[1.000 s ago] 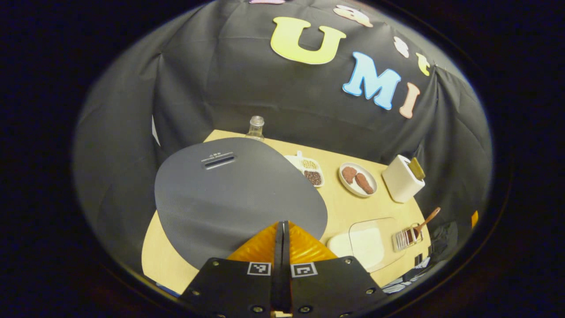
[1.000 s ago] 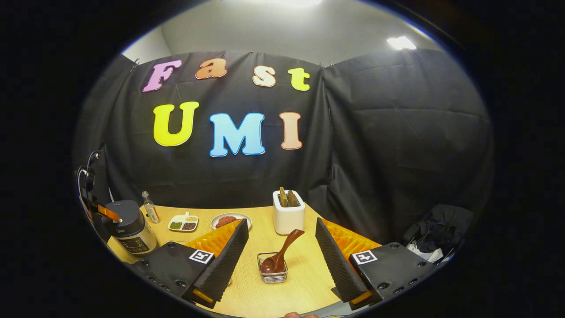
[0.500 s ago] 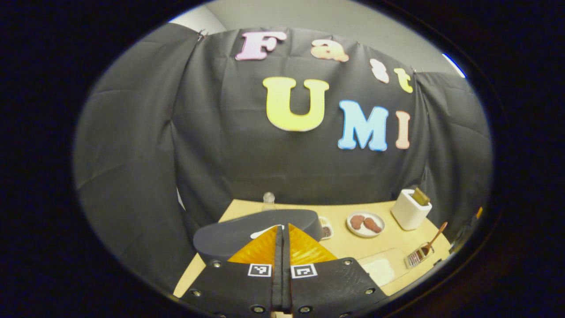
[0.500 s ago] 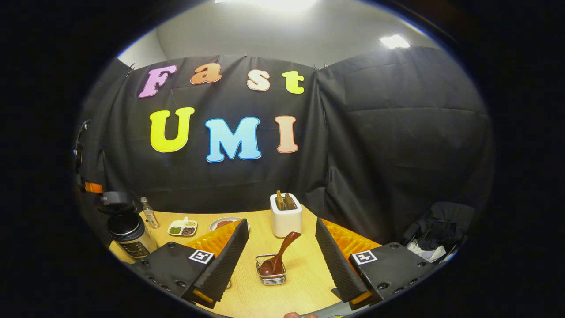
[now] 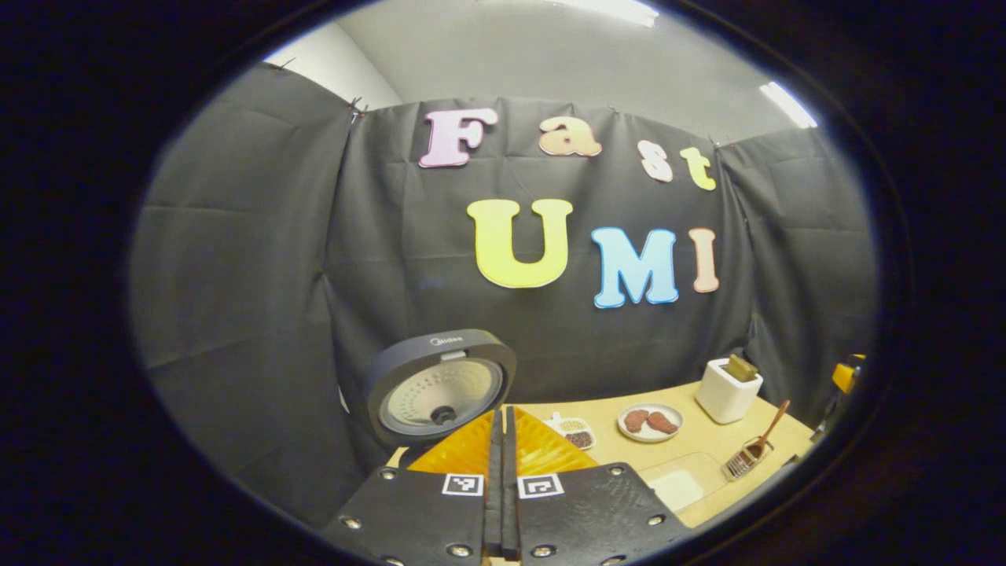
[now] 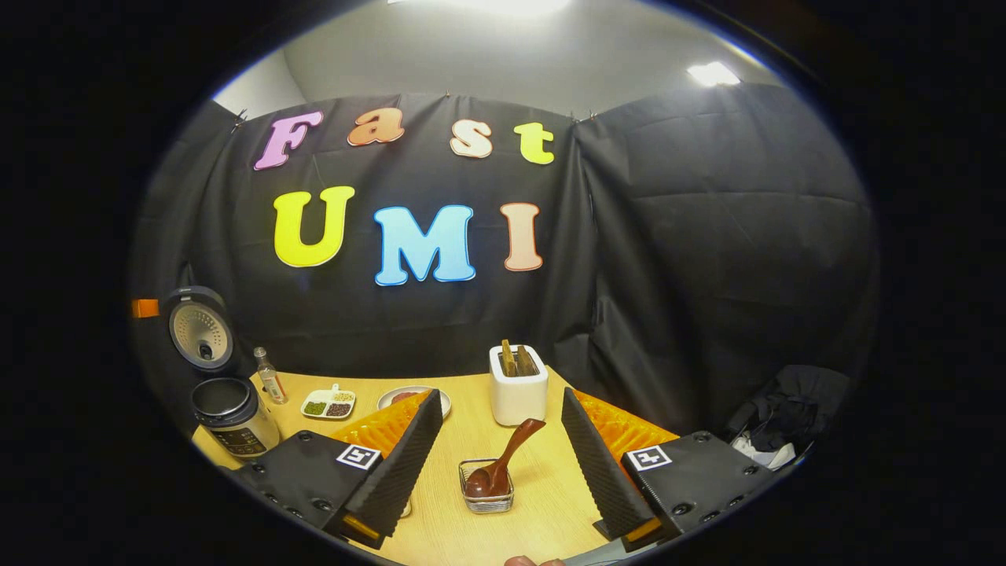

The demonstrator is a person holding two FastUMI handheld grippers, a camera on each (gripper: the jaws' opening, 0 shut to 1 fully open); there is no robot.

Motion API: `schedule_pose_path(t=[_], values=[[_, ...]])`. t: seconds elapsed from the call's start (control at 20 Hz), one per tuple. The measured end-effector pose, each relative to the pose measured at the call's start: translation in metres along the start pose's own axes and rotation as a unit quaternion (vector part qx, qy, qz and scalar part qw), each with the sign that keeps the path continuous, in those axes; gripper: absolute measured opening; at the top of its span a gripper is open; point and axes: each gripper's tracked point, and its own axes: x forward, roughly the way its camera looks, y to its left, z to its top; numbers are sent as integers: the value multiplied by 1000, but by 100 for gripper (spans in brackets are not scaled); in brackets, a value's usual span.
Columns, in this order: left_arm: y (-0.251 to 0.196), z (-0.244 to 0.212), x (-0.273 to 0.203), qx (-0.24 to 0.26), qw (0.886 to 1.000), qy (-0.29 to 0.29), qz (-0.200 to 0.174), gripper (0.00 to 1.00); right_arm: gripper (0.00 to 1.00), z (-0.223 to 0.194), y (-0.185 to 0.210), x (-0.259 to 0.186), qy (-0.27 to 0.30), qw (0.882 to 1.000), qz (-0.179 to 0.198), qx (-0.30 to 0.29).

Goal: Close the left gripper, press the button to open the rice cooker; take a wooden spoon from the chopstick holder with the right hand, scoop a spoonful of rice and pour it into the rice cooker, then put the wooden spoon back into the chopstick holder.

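Rice cooker lid now swung upright, flat a second ago; button step judged done. Left gripper pressed closed, empty. Right gripper spread wide; wooden spoon seen at 12 o'clock, in chopstick holder.

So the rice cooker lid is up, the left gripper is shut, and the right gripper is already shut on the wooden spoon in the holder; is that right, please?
Not quite: the right gripper is open, its fingers standing apart on either side of the wooden spoon, which rests untouched in the chopstick holder, as the right gripper view shows. The rice cooker lid is up and the left gripper is shut, as you say.
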Motion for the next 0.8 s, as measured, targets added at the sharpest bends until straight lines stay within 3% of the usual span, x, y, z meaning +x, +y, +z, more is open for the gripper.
schedule_pose_path(t=[0.05, 0.25, 0.4, 0.8], values=[[-7, 1, 0, -4, 1000, -5, -5, 0, 98, -1, 1, 4, 5, 1000, 3, 0], [-28, 8, -12, 1, 1000, -25, -6, 56, 98, -7, 1, 24, 34, 999, 8, 4], [-34, -1, -14, 5, 1000, -14, 13, 98, 98, -13, 0, 44, 54, 998, 15, 7], [-49, -8, -6, 2, 999, 5, 52, 97, 98, -55, 2, 96, 140, 988, 44, 39]])
